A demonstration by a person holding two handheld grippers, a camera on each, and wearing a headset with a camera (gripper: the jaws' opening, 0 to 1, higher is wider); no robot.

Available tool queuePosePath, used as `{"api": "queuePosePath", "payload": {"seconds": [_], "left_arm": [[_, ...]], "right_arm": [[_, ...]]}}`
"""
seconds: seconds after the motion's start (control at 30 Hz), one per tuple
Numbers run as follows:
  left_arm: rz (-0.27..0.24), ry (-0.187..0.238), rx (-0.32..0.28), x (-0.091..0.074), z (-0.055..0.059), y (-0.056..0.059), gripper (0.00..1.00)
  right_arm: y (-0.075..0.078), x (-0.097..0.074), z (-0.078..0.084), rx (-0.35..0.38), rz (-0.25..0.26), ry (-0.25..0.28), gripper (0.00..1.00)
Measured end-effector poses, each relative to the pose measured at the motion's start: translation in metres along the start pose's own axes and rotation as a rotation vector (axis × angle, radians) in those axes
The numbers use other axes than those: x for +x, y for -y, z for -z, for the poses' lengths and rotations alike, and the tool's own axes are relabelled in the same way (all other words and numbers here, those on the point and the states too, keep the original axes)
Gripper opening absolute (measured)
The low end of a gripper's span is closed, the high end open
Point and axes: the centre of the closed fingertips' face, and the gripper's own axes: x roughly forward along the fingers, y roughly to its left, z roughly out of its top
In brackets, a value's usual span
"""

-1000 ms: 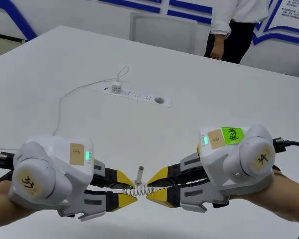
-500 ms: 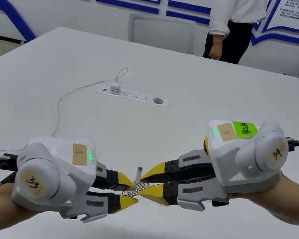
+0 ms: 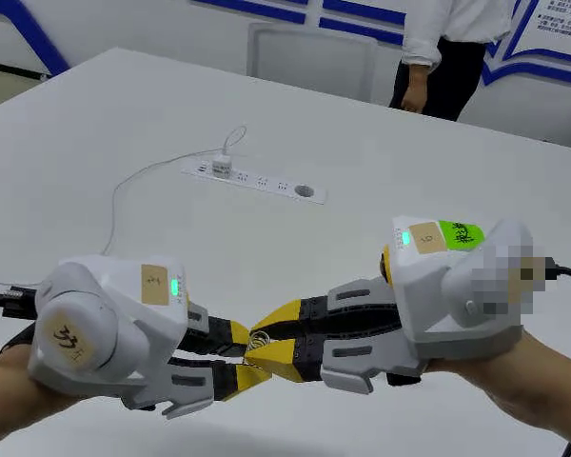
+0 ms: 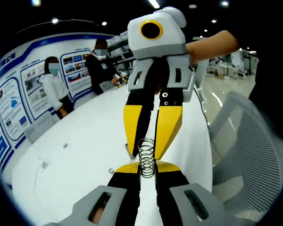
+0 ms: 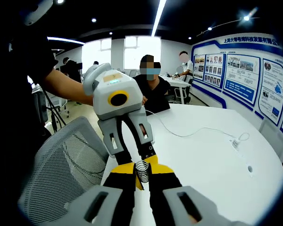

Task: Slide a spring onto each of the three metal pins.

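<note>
A small metal spring point(image 3: 260, 339) hangs between the yellow fingertips of both grippers, low in the head view and just above the white table point(image 3: 362, 219). My left gripper point(image 3: 240, 360) comes in from the left and my right gripper point(image 3: 266, 345) from the right, tips almost touching. In the left gripper view the spring point(image 4: 146, 158) stands up from my left gripper point(image 4: 147, 168), whose jaws are shut on its lower end, and the right gripper's yellow fingers point(image 4: 169, 123) close around its top. A short metal pin point(image 4: 127, 150) shows just left of it. In the right gripper view the spring point(image 5: 141, 170) sits in my right gripper point(image 5: 141, 173).
A white power strip point(image 3: 266, 183) with a plugged-in charger point(image 3: 222, 168) and a thin cable point(image 3: 124, 195) lies mid-table. A grey chair point(image 3: 309, 59) and a standing person point(image 3: 447, 48) are at the far edge. A mesh chair point(image 4: 254, 141) stands beside the table.
The two grippers have closed in on each other, and the spring between them now looks much shorter. The upright pin seen behind the spring is now hidden by the right gripper's fingers.
</note>
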Motion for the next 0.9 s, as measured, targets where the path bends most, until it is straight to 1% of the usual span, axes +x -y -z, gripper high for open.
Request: {"api": "queuePosePath", "payload": {"seconds": [0.1,0.2,0.27,0.4,0.5,0.63,0.73,0.83,0.9], "left_arm": [[0.0,-0.006,-0.016,0.0,0.003,-0.001,0.11],[-0.006,-0.002,-0.038,-0.001,0.004,-0.003,0.11],[-0.015,-0.005,-0.041,-0.003,0.006,-0.005,0.12],[-0.033,0.003,-0.061,-0.008,0.01,-0.008,0.2],[-0.061,0.002,-0.083,-0.013,0.015,-0.013,0.25],[-0.083,-0.007,-0.108,-0.018,0.021,-0.02,0.3],[-0.11,-0.009,-0.123,-0.023,0.025,-0.026,0.35],[-0.145,-0.012,-0.142,-0.028,0.029,-0.033,0.44],[-0.157,-0.018,-0.149,-0.03,0.032,-0.036,0.48]], "right_arm": [[0.001,0.003,0.002,0.001,0.006,-0.01,0.1],[0.004,0.004,0.001,0.008,0.012,-0.007,0.1],[0.006,0.004,0.0,0.009,0.019,-0.008,0.1],[0.012,0.002,0.001,0.011,0.028,-0.018,0.1],[0.02,-0.002,0.0,0.034,0.047,-0.001,0.1],[0.03,-0.004,0.0,0.042,0.075,0.001,0.1],[0.041,-0.007,0.001,0.049,0.107,-0.004,0.1],[0.057,-0.009,0.005,0.067,0.149,-0.019,0.1],[0.062,-0.008,0.006,0.068,0.159,-0.026,0.1]]}}
